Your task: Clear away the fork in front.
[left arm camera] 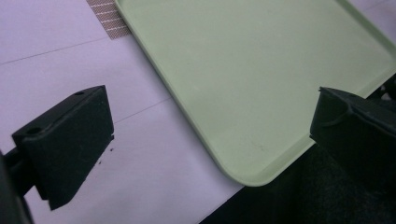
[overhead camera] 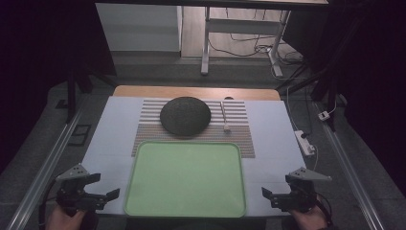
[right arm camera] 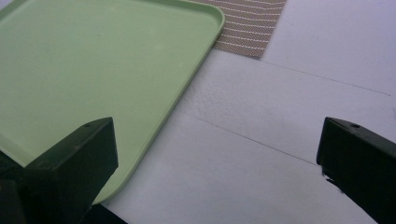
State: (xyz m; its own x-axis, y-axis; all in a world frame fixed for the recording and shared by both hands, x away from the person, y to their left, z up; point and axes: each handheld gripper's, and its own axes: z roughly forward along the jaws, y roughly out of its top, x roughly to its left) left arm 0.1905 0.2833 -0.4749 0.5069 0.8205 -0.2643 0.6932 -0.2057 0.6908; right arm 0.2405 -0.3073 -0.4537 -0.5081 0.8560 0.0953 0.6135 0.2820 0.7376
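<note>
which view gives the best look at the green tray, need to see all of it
The high view: the green tray shows whole there, all four rounded corners, nothing on it, between the two open grippers. The left gripper view catches its near corner and one long edge. The right gripper view shows another corner and side, overlapping the striped mat.

Dim high view, dark surroundings (vignetted edges); gripper views brighter, evenly lit, slightly soft.

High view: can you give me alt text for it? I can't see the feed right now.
An empty green tray sits on the white table between the open left gripper and open right gripper. Behind it, a dark domed object and a small spoon-like utensil rest on a striped mat.
</note>
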